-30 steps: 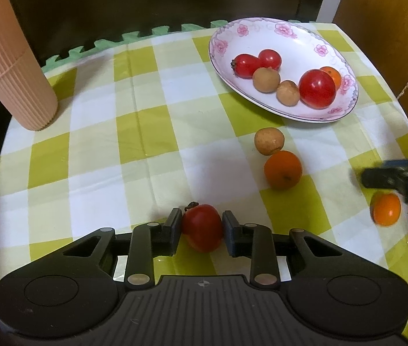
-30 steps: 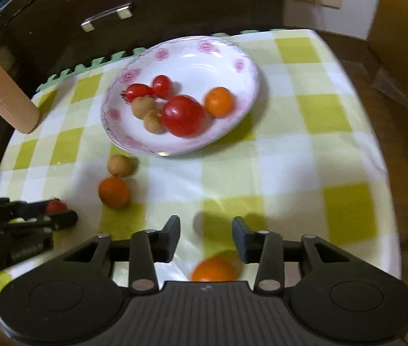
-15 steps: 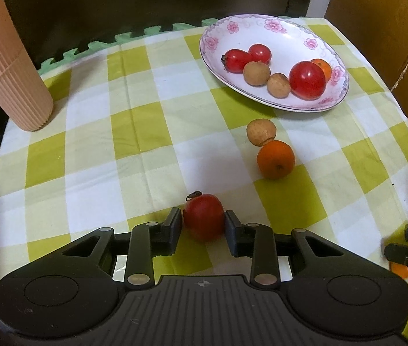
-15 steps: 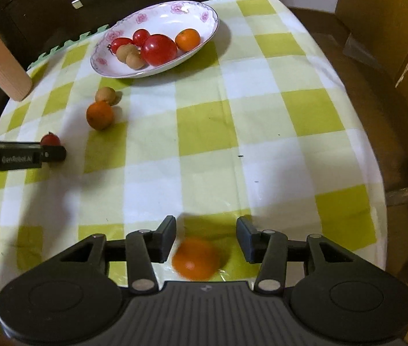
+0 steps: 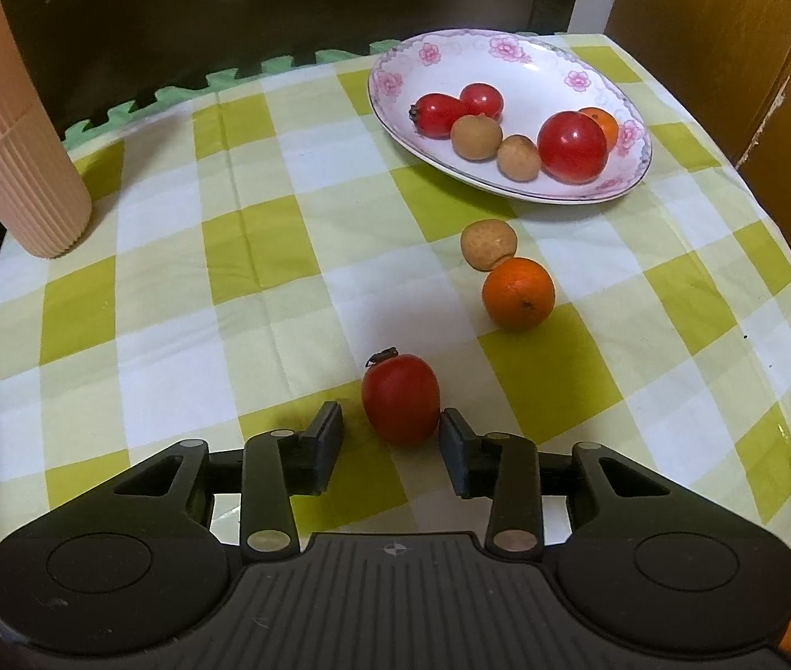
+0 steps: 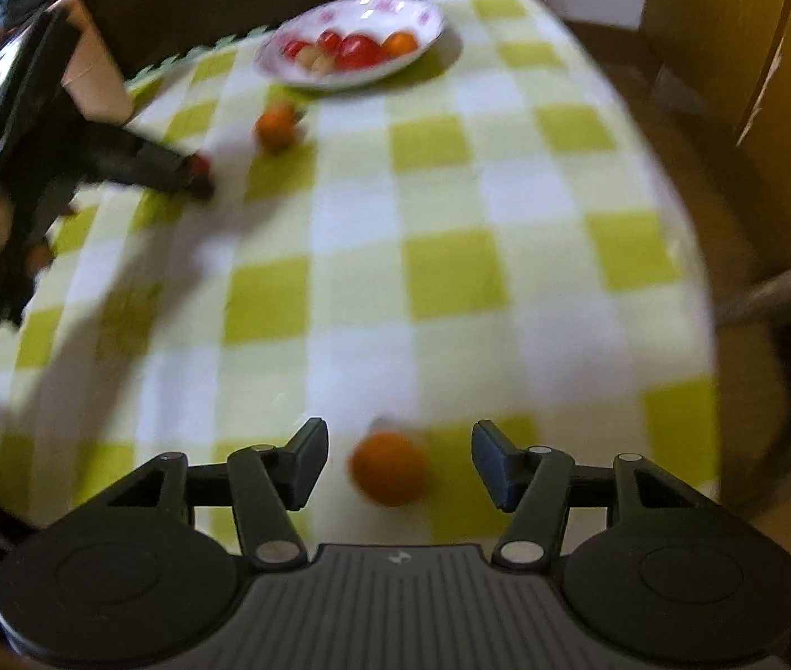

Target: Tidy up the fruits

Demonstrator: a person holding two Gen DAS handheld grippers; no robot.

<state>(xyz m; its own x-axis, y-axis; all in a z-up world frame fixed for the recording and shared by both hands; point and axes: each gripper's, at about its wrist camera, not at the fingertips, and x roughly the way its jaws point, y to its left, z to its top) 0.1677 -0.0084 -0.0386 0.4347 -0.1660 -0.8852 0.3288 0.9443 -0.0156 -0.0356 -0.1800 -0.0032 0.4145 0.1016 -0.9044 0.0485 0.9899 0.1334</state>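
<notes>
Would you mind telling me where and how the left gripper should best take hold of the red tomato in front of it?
Grip the red tomato across its rounded middle, coming in low from the near side. It stands on the cloth with its stem tipped up and away, and the left gripper is open around it, so closing squarely on its flanks should avoid the stem.

The middle of the surface (image 5: 183, 290) is free and wide. Toward the plate (image 5: 395, 128), the way is blocked by an orange (image 5: 517, 293) touching a brown fruit (image 5: 487, 244). A ribbed cylinder (image 5: 10, 128) stands at the far left edge.
</notes>
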